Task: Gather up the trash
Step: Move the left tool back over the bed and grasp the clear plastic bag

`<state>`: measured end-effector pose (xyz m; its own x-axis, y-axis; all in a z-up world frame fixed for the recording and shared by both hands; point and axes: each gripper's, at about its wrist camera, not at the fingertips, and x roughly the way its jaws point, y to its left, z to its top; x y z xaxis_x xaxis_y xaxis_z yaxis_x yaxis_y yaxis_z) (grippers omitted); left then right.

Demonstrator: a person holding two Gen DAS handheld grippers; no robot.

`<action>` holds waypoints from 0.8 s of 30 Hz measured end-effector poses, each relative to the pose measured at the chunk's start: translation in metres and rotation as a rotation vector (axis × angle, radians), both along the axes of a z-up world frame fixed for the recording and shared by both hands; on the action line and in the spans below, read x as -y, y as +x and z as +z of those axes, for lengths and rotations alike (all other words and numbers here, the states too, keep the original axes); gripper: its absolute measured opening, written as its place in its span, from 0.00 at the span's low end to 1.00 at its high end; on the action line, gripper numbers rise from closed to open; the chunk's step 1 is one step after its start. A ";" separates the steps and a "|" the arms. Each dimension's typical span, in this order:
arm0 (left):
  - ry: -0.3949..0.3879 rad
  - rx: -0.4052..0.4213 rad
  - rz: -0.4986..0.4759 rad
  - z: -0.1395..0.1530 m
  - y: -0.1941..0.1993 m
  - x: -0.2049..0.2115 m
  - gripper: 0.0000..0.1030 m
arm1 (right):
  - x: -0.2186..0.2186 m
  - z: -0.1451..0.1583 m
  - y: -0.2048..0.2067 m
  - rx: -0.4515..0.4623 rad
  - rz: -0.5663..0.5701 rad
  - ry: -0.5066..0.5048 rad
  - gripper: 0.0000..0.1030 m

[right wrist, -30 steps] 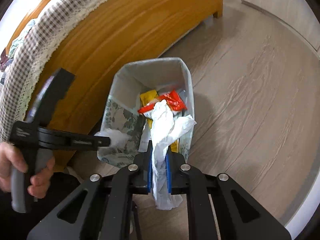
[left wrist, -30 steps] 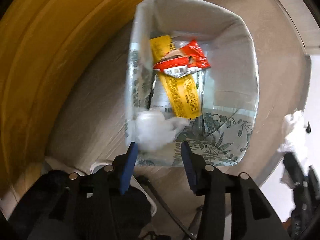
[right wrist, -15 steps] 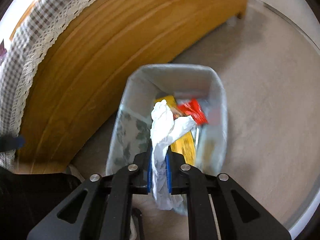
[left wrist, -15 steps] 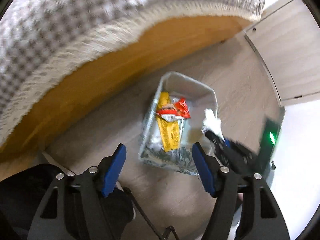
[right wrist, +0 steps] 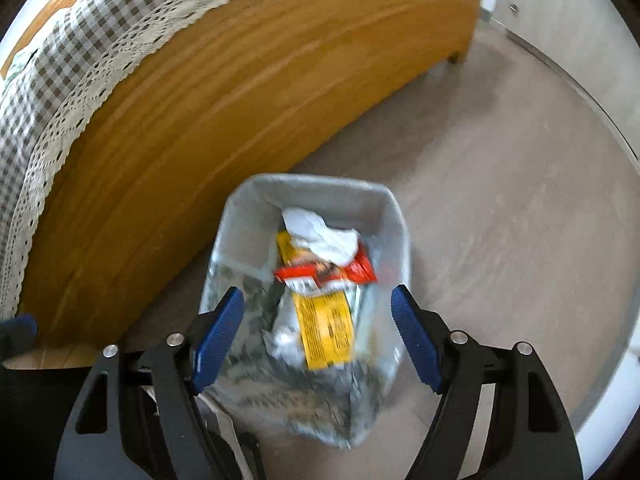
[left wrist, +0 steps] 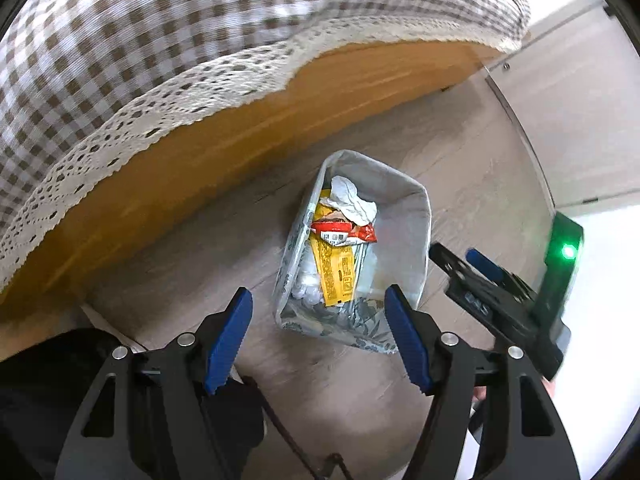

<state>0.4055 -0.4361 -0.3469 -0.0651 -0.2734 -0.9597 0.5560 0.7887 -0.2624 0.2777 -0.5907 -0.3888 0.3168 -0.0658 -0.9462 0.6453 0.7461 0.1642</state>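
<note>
- Left wrist view: the left gripper (left wrist: 320,332) hangs above the floor with jaws spread and nothing between them. Below it stands the bin (left wrist: 420,216), beside the wooden bed frame (left wrist: 240,132). A crumpled tissue (left wrist: 350,200) lies inside on a red wrapper (left wrist: 352,234) and a yellow wrapper (left wrist: 334,268). The right gripper (left wrist: 464,262) reaches in from the right.
- Right wrist view: the right gripper (right wrist: 318,332) is above the bin (right wrist: 320,190), jaws opening and empty; the tissue (right wrist: 320,236) lies inside on the wrappers.

floor: grey wood-look planks (right wrist: 500,208) | bed frame: orange wood (right wrist: 224,112) | bedcover: checked, lace-edged (left wrist: 168,40)
</note>
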 end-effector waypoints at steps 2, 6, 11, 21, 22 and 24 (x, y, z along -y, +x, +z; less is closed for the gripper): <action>0.021 0.037 -0.034 0.002 -0.007 0.003 0.64 | -0.001 0.002 -0.016 -0.004 -0.019 0.005 0.71; 0.048 0.109 -0.121 0.006 -0.027 0.000 0.64 | -0.013 0.011 -0.040 -0.010 -0.031 -0.012 0.71; -0.012 0.144 -0.141 0.022 -0.043 -0.013 0.64 | -0.030 0.032 -0.059 -0.034 0.009 -0.078 0.71; -0.341 0.278 -0.013 0.133 -0.045 -0.080 0.64 | -0.068 0.135 -0.065 0.083 0.114 -0.276 0.71; -0.366 0.312 -0.024 0.146 -0.043 -0.089 0.64 | -0.075 0.153 -0.059 0.123 0.117 -0.312 0.71; -0.378 0.394 -0.031 0.168 -0.037 -0.108 0.64 | -0.084 0.169 -0.052 0.180 0.121 -0.339 0.71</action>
